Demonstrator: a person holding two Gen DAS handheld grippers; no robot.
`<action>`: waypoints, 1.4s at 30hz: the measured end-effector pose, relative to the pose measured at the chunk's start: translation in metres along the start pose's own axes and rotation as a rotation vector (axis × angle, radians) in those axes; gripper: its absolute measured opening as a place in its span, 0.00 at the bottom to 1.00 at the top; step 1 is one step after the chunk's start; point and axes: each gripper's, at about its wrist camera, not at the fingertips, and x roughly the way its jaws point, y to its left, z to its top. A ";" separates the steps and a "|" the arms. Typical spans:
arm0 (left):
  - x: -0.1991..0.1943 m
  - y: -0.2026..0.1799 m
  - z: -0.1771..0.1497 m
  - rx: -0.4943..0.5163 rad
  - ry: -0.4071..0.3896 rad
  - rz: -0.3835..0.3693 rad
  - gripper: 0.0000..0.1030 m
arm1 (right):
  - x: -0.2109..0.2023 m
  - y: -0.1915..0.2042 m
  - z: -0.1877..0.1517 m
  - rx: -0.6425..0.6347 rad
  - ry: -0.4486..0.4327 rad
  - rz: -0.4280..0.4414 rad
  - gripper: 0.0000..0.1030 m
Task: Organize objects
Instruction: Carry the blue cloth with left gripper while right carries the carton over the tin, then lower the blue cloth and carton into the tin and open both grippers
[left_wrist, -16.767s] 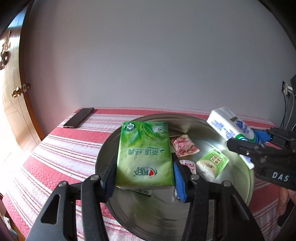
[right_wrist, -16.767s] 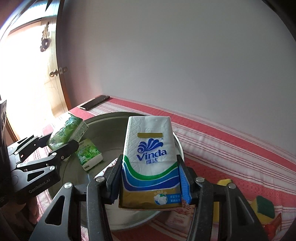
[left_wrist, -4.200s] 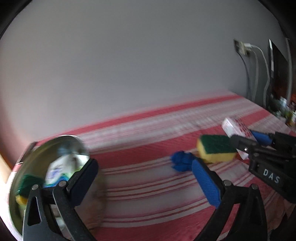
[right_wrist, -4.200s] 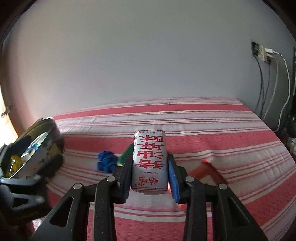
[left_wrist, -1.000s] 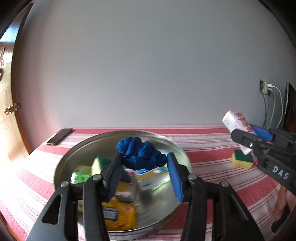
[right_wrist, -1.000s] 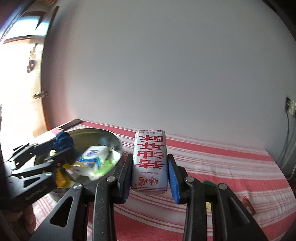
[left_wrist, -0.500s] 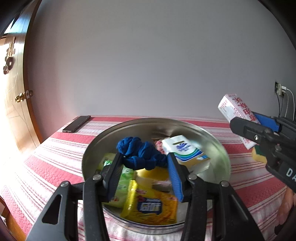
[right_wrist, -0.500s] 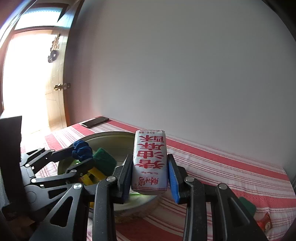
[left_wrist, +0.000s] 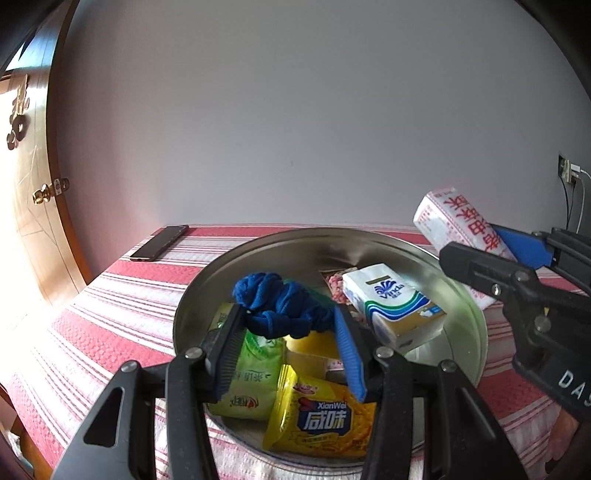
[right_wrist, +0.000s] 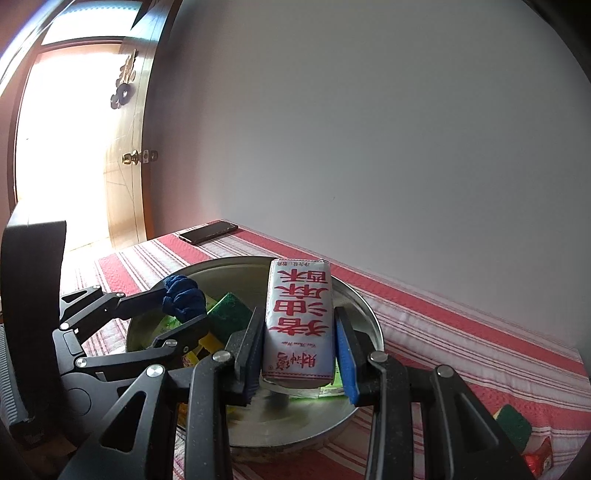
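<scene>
Left wrist view: left hand-held gripper (left_wrist: 288, 317) pinches a blue cloth bundle (left_wrist: 280, 304) above the metal basin (left_wrist: 461, 325); right hand-held gripper (right_wrist: 299, 325) clamps a red-lettered tissue pack (right_wrist: 299, 317).

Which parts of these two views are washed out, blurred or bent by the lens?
Right wrist view: the doorway is blown out to white, and the metal basin floor below the red-and-white packet is smeared. Left wrist view: sharp over the basin, overexposed only at the far left edge. Both: fisheye bending and dark corners.
</scene>
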 end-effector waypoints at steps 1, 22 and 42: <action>0.002 0.000 0.001 0.006 0.002 0.008 0.47 | 0.002 0.001 0.001 0.000 0.004 -0.001 0.37; 0.041 0.012 0.012 0.003 0.107 0.048 0.49 | 0.057 0.014 0.009 -0.028 0.095 -0.004 0.37; -0.003 0.000 0.017 -0.050 -0.008 0.067 1.00 | 0.021 -0.028 -0.013 0.094 0.038 -0.061 0.69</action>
